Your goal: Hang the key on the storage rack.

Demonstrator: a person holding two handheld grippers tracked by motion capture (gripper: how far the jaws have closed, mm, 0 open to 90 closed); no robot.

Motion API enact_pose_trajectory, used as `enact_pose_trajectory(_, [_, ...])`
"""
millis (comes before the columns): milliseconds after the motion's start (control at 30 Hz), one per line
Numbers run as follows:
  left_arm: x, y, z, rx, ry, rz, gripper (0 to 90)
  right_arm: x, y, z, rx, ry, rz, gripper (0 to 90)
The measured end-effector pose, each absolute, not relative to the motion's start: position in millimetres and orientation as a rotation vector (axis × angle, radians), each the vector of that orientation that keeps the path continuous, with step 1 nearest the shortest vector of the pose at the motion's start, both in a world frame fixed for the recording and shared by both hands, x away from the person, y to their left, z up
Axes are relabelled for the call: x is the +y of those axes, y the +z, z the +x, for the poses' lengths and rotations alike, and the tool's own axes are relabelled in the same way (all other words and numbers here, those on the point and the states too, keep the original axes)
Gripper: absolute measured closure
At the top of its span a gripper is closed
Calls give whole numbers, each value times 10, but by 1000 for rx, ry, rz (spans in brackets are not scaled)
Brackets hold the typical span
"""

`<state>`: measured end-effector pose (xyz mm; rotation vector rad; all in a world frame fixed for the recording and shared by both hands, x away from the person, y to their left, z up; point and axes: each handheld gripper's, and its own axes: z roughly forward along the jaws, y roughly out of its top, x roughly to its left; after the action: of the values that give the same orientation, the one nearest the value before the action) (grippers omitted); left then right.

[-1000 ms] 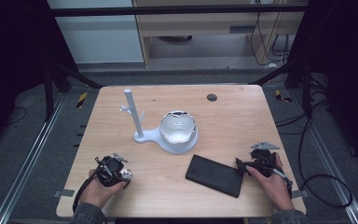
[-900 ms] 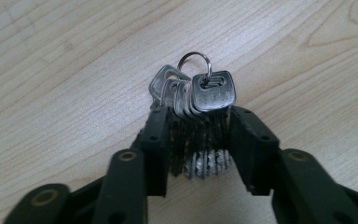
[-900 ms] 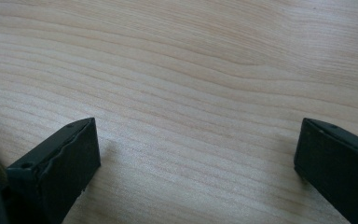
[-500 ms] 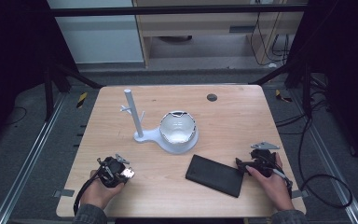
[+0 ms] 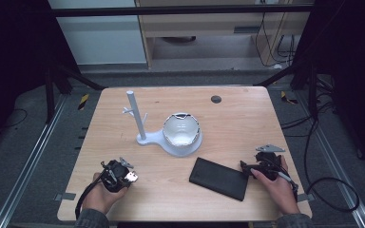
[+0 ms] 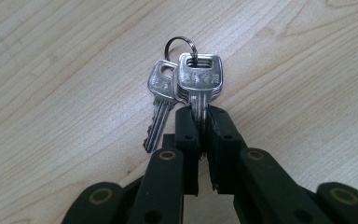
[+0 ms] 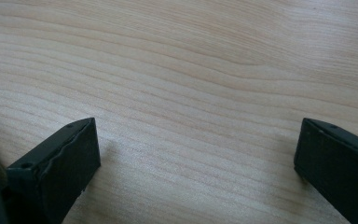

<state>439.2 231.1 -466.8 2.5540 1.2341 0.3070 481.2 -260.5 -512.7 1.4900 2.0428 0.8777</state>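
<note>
At the near left corner of the wooden table (image 5: pixel 247 118), the left gripper (image 6: pixel 203 116) pinches a bunch of silver keys (image 6: pixel 198 81) by the blades, its black jaws having just closed on them. The stamped heads and their steel ring (image 6: pixel 181 45) stick out past the jaw tips, while one loose key (image 6: pixel 161 100) hangs off the ring to the side, over the wood grain. Seen from the high view, the left gripper (image 5: pixel 119 175) sits low over the tabletop in the person's left hand (image 5: pixel 100 197), the keys (image 5: pixel 131 176) glinting at its tip. Well apart, at the near right, the right gripper (image 7: pixel 196 149) has its jaws spread wide over bare wood; in the high view the right gripper (image 5: pixel 252 167) rests just beside the end of a flat black case (image 5: pixel 220 178). Behind them stands a white key stand (image 5: pixel 138 123) with a post and small pegs, a shiny bowl (image 5: pixel 181 130) on its base.
</note>
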Motion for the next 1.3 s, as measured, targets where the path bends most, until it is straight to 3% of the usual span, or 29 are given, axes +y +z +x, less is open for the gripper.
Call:
enact_pose_trajectory(567, [2353, -4469, 4361, 1183, 291, 2562, 837, -2605, -5127, 4812, 2043, 878, 1490, 5])
enact_pose_trajectory(1300, [2671, -3466, 4631, 1132, 340, 2487, 836, -2604, -5127, 4812, 2042, 878, 1490, 5])
